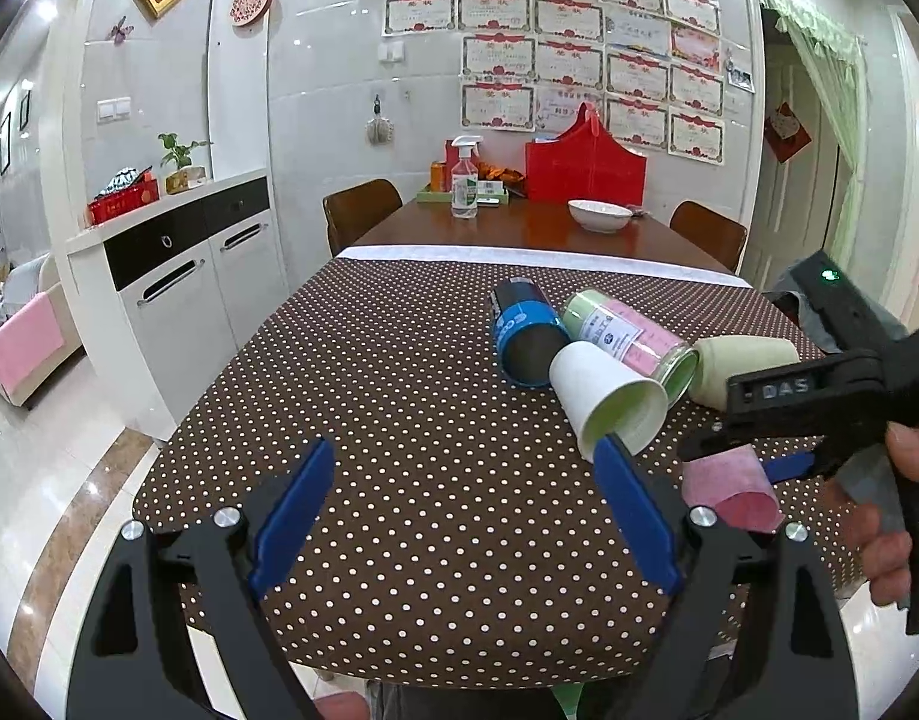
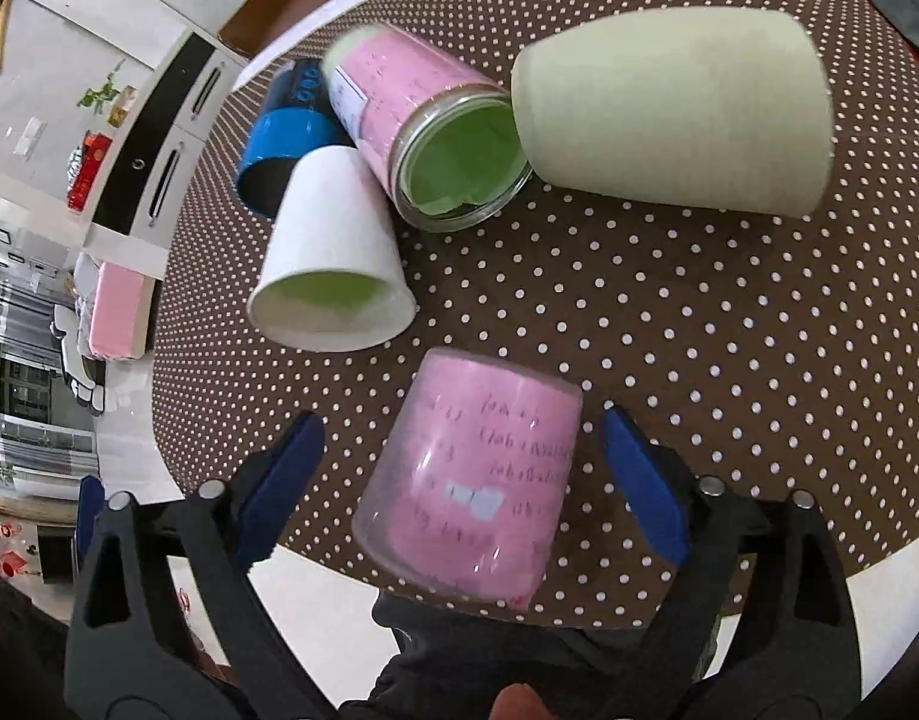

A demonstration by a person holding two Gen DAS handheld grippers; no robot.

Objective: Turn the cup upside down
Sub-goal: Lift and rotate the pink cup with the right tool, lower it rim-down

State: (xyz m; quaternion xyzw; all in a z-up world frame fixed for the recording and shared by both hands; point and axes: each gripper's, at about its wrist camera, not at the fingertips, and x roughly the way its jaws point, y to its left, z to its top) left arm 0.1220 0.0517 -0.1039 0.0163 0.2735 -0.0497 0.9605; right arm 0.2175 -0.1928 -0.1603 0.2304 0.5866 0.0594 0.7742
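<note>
Several cups lie on their sides on the brown polka-dot tablecloth (image 1: 399,420). A clear cup lined with pink paper (image 2: 477,480) lies between the open jaws of my right gripper (image 2: 459,438), mouth toward the camera; the blue pads do not touch it. It also shows in the left wrist view (image 1: 729,486) under the right gripper (image 1: 783,414). A white paper cup (image 1: 603,402) (image 2: 333,264), a pink-and-green glass jar (image 1: 633,336) (image 2: 423,120), a pale green cup (image 1: 741,372) (image 2: 675,108) and a blue-black cup (image 1: 525,330) (image 2: 285,138) lie further in. My left gripper (image 1: 465,456) is open and empty.
Beyond the cloth the wooden table (image 1: 519,228) carries a white bowl (image 1: 599,215), a spray bottle (image 1: 465,180) and a red bag (image 1: 585,168). Chairs (image 1: 357,210) stand at both sides. A white cabinet (image 1: 183,264) is at the left.
</note>
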